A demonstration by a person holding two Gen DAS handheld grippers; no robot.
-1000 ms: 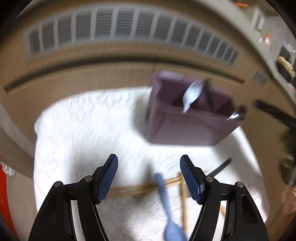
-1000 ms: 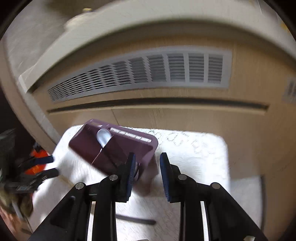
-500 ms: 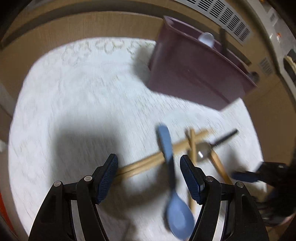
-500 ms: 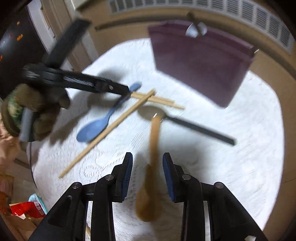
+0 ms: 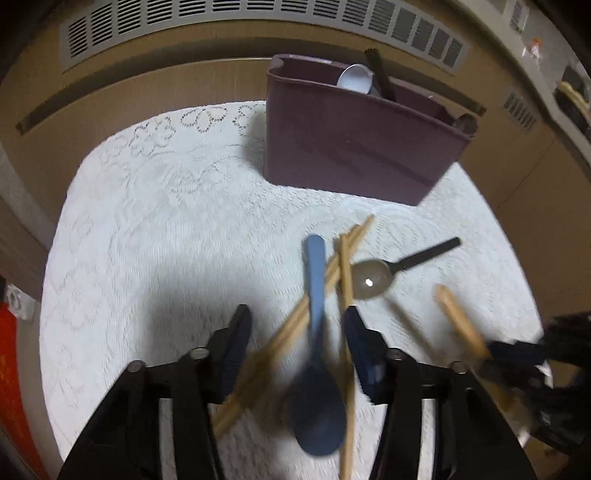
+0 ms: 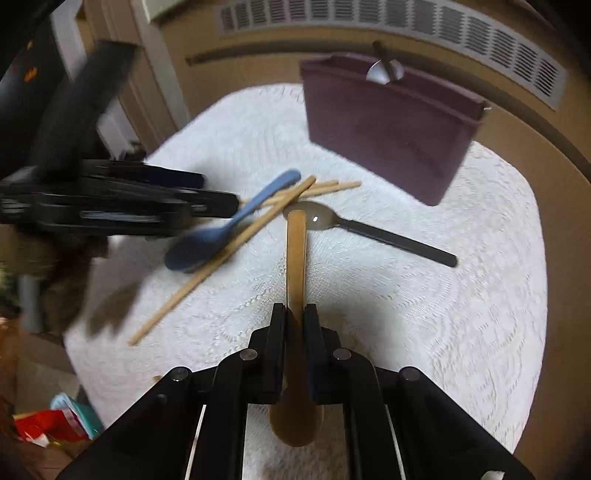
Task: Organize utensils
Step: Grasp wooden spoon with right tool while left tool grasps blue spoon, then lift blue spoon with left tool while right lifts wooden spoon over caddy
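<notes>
A blue spoon (image 5: pixel 316 332) lies across wooden chopsticks (image 5: pixel 345 258) on the white lace cloth (image 5: pixel 166 240). My left gripper (image 5: pixel 297 332) is open, its fingers either side of the blue spoon's handle. My right gripper (image 6: pixel 294 325) is shut on a tan wooden spoon (image 6: pixel 295 258), gripping its handle, bowl end toward the camera. The left gripper also shows in the right wrist view (image 6: pixel 207 199) over the blue spoon (image 6: pixel 221 229). A metal spoon with a black handle (image 6: pixel 369 230) lies beside them. The maroon utensil holder (image 5: pixel 354 136) stands at the back with a spoon inside.
A wall with a vent grille (image 5: pixel 258 14) runs behind the round table. Red and teal items (image 6: pixel 55 421) lie on the floor left of the table. The table edge curves close on the right (image 6: pixel 539 295).
My left gripper has dropped lower over the blue spoon and chopsticks. My right gripper has closed onto the wooden spoon's handle.
</notes>
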